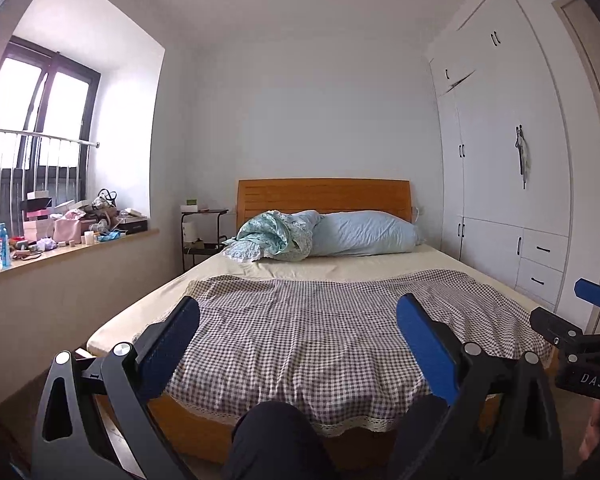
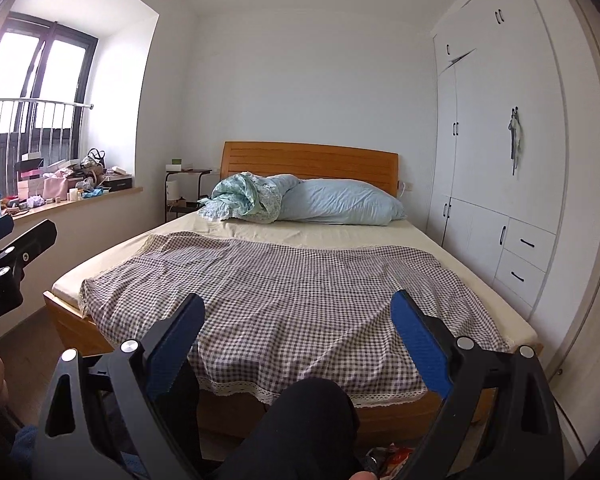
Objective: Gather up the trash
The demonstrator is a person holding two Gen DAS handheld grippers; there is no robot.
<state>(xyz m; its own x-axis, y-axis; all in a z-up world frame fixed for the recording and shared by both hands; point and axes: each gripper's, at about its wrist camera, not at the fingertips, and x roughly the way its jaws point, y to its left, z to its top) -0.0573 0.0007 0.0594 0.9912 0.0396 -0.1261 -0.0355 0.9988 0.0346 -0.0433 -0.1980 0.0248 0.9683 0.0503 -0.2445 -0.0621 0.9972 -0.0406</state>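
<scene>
My left gripper (image 1: 298,312) is open and empty, held above the foot of a bed (image 1: 300,320) covered with a checked cloth. My right gripper (image 2: 298,312) is open and empty too, beside it, also facing the bed. The right gripper shows at the right edge of the left wrist view (image 1: 592,300); the left one shows at the left edge of the right wrist view (image 2: 4,240). A colourful wrapper-like scrap (image 2: 392,454) lies on the floor at the bed's foot, partly hidden by a dark-clad knee (image 2: 300,420). The bed top shows no loose trash.
A cluttered window sill (image 1: 60,236) with boxes, bags and a blue bottle (image 1: 3,244) runs along the left. A black side table (image 1: 202,236) stands by the wooden headboard (image 1: 324,196). Blue pillows (image 1: 360,234) lie at the head. White wardrobes (image 1: 500,160) line the right wall.
</scene>
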